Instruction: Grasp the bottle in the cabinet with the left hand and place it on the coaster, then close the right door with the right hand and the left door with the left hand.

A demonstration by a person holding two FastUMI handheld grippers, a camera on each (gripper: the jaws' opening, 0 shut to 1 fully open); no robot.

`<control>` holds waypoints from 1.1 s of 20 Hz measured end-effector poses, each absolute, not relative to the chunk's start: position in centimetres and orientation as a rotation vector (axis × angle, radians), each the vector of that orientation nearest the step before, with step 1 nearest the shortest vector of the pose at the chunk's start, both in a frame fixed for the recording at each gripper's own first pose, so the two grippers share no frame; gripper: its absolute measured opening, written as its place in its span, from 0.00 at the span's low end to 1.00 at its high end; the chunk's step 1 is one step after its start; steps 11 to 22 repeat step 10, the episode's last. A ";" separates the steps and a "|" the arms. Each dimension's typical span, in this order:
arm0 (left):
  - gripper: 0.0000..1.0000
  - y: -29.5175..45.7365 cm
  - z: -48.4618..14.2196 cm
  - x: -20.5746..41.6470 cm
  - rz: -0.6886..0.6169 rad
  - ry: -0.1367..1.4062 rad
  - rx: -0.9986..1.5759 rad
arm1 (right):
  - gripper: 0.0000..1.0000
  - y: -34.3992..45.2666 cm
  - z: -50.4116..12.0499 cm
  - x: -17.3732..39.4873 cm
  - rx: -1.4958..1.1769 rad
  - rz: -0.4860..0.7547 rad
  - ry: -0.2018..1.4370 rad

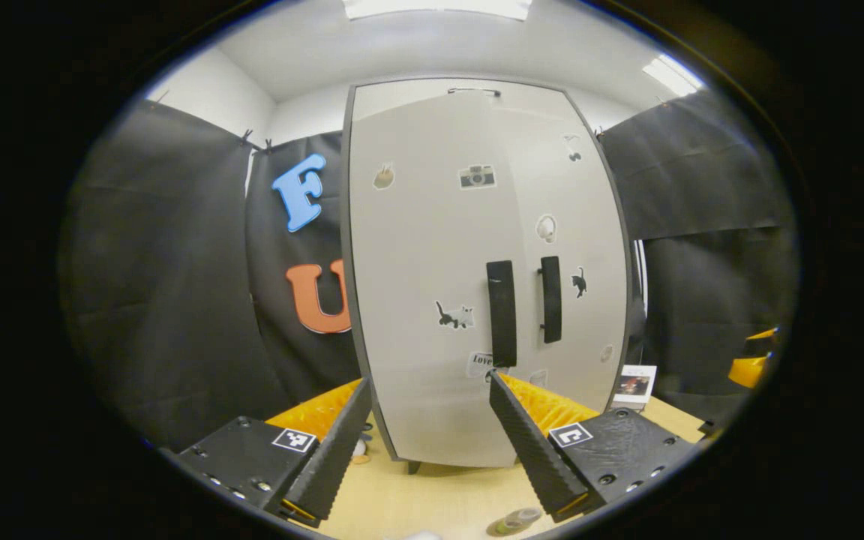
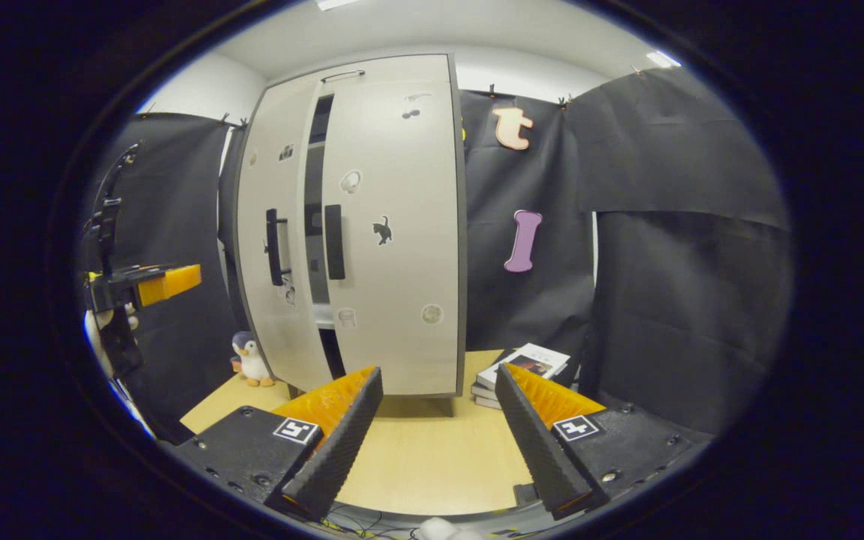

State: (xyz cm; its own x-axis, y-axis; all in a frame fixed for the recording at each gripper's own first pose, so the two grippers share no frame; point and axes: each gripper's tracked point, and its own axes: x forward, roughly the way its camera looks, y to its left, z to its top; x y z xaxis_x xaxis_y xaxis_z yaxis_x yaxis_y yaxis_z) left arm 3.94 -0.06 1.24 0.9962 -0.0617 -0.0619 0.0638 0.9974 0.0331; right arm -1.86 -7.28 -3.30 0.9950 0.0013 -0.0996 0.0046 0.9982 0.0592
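Looks like we're on the last step: closing the left door. In the right gripper view the right door [image 2: 394, 225] sits flush, while the left door [image 2: 271, 247] stands slightly ajar, with a dark gap between them at centre-left of the frame. The bottle [image 1: 516, 520] seems already out; in the left gripper view something bottle-like lies at the bottom edge on the tabletop [image 1: 432, 502], just below the left claw [image 1: 423, 442]. Can't make out the coaster under it, too blurry.

Left claw is spread wide and holding nothing, pointed at the cabinet front in the middle of the frame, with its right finger just under the left door handle [image 1: 502, 313]. Right claw [image 2: 438, 442] is also wide and empty, hanging back over the tabletop.

My guess for the next move: push the left door's face near the handle until the gap shuts.
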 end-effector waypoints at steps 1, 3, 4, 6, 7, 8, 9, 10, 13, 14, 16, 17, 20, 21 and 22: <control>0.96 0.1 1.0 3.2 -0.058 0.067 0.024 | 0.96 -7.0 -3.1 -1.9 0.061 -0.001 0.092; 0.97 0.8 0.3 1.7 -0.039 0.079 0.016 | 0.96 -6.2 -2.5 -1.8 0.067 0.003 0.070; 0.97 1.3 -0.2 0.9 -0.025 0.087 0.019 | 0.99 -5.9 -2.4 -1.8 0.065 0.008 0.065; 0.96 2.0 -0.8 -0.2 -0.002 0.090 0.029 | 0.99 -4.9 -2.4 -1.7 0.057 0.026 0.063; 0.96 2.3 -1.5 -0.7 0.006 0.106 0.026 | 0.96 -4.6 -2.3 -1.6 0.053 0.032 0.062; 0.97 2.4 -1.8 -1.0 0.008 0.112 0.020 | 0.96 -4.3 -2.4 -1.6 0.049 0.034 0.060; 0.97 2.4 -1.9 -1.3 0.008 0.114 0.015 | 0.96 -4.1 -2.4 -1.6 0.048 0.034 0.057; 0.97 2.4 -1.9 -1.4 0.010 0.111 0.015 | 0.99 -3.9 -2.4 -1.6 0.050 0.032 0.055; 0.97 2.4 -1.9 -1.4 0.010 0.111 0.015 | 0.99 -3.9 -2.4 -1.6 0.050 0.032 0.055; 0.97 2.4 -1.9 -1.4 0.010 0.111 0.015 | 0.99 -3.9 -2.4 -1.6 0.050 0.032 0.055; 0.97 2.4 -1.9 -1.4 0.010 0.111 0.015 | 0.99 -3.9 -2.4 -1.6 0.050 0.032 0.055; 0.97 2.4 -1.9 -1.4 0.010 0.111 0.015 | 0.99 -3.9 -2.4 -1.6 0.050 0.032 0.055; 0.97 2.4 -1.9 -1.4 0.010 0.111 0.015 | 0.99 -3.9 -2.4 -1.6 0.050 0.032 0.055; 0.97 2.4 -1.9 -1.4 0.010 0.111 0.015 | 0.99 -3.9 -2.4 -1.6 0.050 0.032 0.055; 0.97 2.4 -1.9 -1.4 0.010 0.111 0.015 | 0.99 -3.9 -2.4 -1.6 0.050 0.032 0.055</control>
